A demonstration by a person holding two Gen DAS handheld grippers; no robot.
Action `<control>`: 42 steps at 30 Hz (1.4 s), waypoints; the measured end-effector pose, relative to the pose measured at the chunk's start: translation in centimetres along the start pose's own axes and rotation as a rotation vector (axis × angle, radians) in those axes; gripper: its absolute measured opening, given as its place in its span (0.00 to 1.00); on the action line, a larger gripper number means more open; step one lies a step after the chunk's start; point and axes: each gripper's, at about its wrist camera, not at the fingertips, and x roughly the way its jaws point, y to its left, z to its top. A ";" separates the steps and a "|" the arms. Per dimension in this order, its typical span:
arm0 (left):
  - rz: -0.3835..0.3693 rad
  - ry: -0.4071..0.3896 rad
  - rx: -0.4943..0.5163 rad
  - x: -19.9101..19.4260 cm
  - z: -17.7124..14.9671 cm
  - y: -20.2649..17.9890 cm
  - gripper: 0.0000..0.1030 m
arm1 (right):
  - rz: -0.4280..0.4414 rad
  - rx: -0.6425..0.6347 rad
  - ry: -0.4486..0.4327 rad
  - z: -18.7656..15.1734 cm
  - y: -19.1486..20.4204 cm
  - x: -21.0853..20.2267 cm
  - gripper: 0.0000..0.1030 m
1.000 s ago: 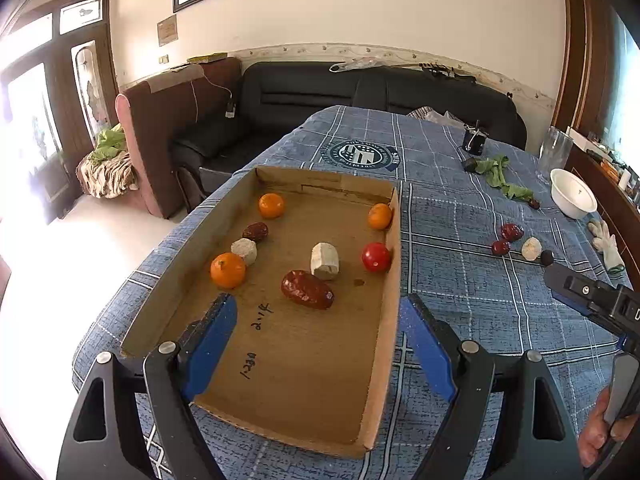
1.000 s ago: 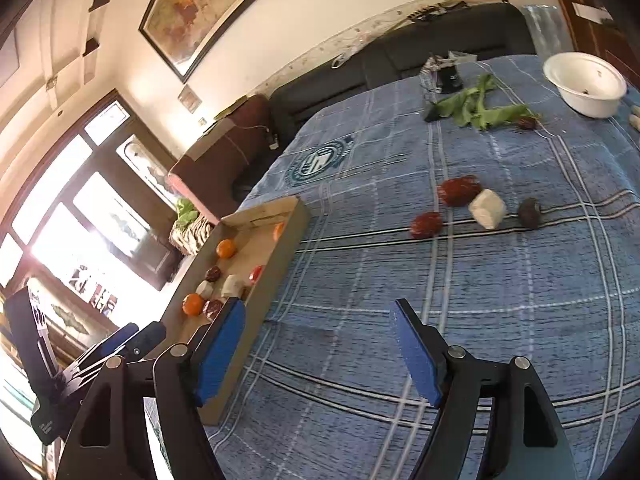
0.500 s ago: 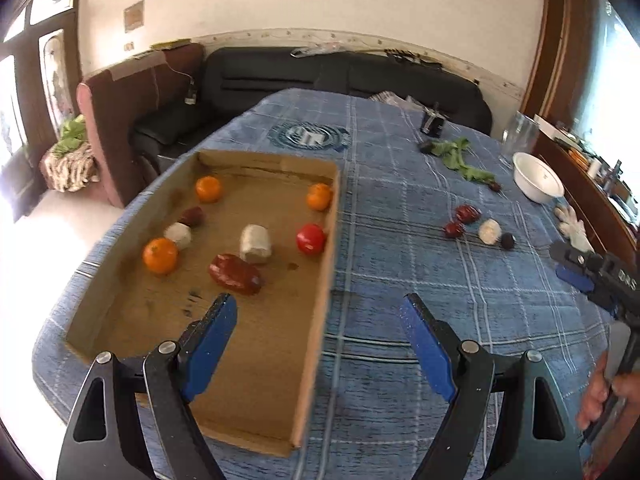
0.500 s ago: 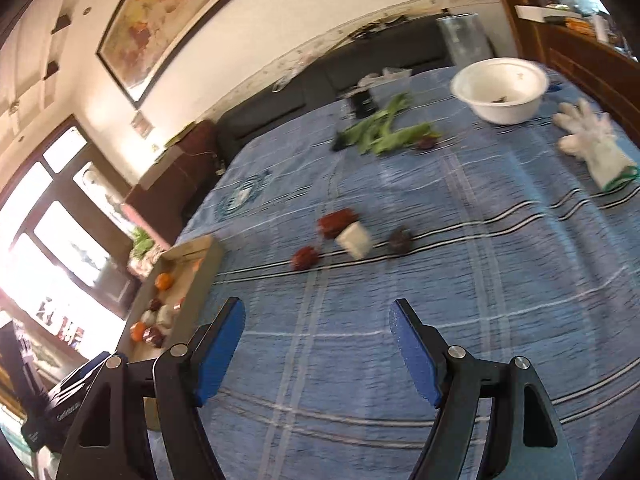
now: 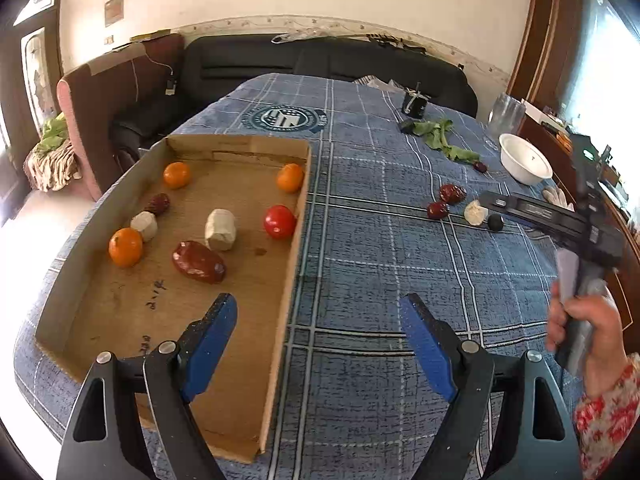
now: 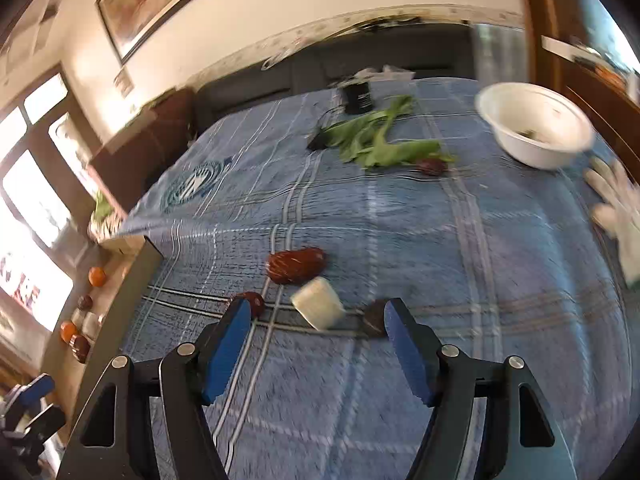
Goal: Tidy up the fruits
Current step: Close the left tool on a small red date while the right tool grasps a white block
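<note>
the right claw [image 6: 316,344] hangs just above the table [image 6: 500,240], its jaws closing with nothing pressed between the blue pads — a white chunk [image 6: 318,308] lies in the gap just ahead of the fingertips, not yet gripped. a large dark red fruit [image 6: 295,265] sits just beyond the chunk toward the far edge of the table, its long axis running across the line the claw points along; a smaller dark red fruit [image 6: 253,303] shows just past the left pad, and a dark item [image 6: 374,320], blurred, is half hidden by the right pad. the loose pieces thus lie directly in front of this claw, so the right hand [image 5: 588,328] is plainly the nearer one.

the left claw [image 5: 320,344] is released and grasps nothing. it hovers over the near corner of the cardboard tray [image 5: 298,240], which sits toward the left edge of the table and already holds oranges, a red tomato [image 5: 280,221] and other pieces. the loose cluster lies well apart from it, off toward the right edge — in my judgement the pick belongs to the right claw, with the chunk as its likely target.
</note>
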 end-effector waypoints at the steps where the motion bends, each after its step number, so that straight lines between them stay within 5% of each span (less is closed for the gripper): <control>1: 0.001 0.004 0.006 0.1 0.0 -0.2 0.81 | -0.008 -0.021 0.012 0.2 0.3 0.9 0.69; 11: -0.034 0.044 0.012 2.8 2.0 -1.8 0.80 | -0.044 -0.131 0.013 0.0 1.1 2.1 0.29; 22: -0.123 0.081 0.102 11.0 6.3 -9.2 0.79 | 0.111 0.097 -0.023 1.2 -3.8 -0.3 0.28; 26: -0.114 0.083 0.164 13.6 7.2 -11.4 0.55 | 0.129 0.148 -0.036 1.8 -5.2 -0.7 0.28; 32: -0.096 0.094 0.218 16.0 7.7 -12.8 0.51 | 0.140 0.166 -0.034 2.0 -5.4 -0.7 0.28; 35: -0.080 0.072 0.251 16.1 7.4 -13.3 0.26 | 0.147 0.164 -0.034 2.0 -5.3 -0.7 0.28; 42: -0.114 0.035 0.197 13.8 7.5 -12.6 0.26 | 0.190 0.162 -0.035 2.0 -5.1 -0.7 0.28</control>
